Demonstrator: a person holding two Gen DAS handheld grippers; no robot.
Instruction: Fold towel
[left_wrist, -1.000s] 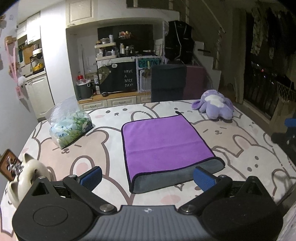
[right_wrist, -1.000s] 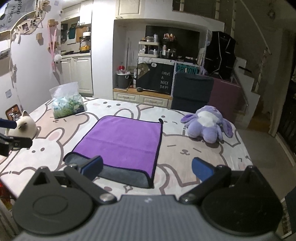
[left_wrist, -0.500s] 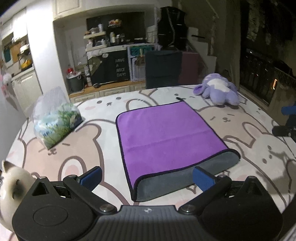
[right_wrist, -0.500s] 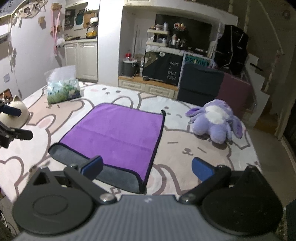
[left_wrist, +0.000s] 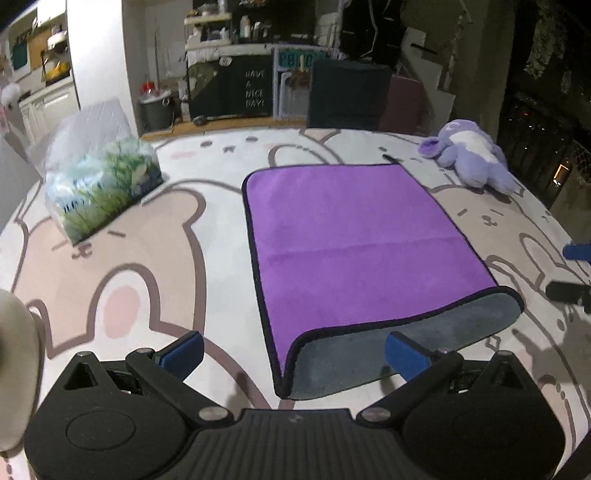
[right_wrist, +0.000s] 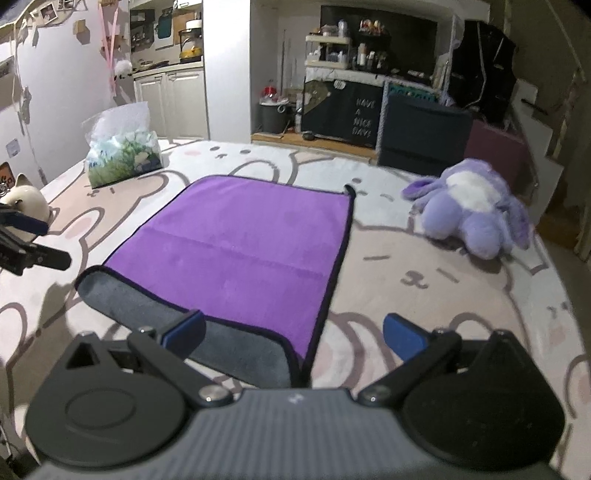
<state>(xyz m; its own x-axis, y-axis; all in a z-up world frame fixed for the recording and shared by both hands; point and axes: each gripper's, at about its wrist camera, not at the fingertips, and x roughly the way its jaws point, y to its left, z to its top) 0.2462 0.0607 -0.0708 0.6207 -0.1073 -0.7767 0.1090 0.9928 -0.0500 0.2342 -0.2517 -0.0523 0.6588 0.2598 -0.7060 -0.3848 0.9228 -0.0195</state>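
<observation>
A purple towel (left_wrist: 354, 236) with a grey underside lies flat on the bunny-print table; its near edge is turned over, showing a grey strip (left_wrist: 406, 347). It also shows in the right wrist view (right_wrist: 243, 243). My left gripper (left_wrist: 293, 352) is open and empty, hovering over the towel's near left corner. My right gripper (right_wrist: 293, 336) is open and empty over the near right corner. The left gripper's fingers (right_wrist: 26, 236) show at the left of the right wrist view, the right gripper's fingers (left_wrist: 572, 273) at the right of the left wrist view.
A plastic bag of tissues (left_wrist: 99, 184) sits at the far left of the table, a purple plush toy (left_wrist: 472, 158) at the far right, and a white cat figurine (right_wrist: 24, 199) at the left edge. Cabinets and shelves stand behind the table.
Both grippers have moved down and forward toward the towel's near folded edge; the towel now fills more of each view. The towel itself has not moved.
</observation>
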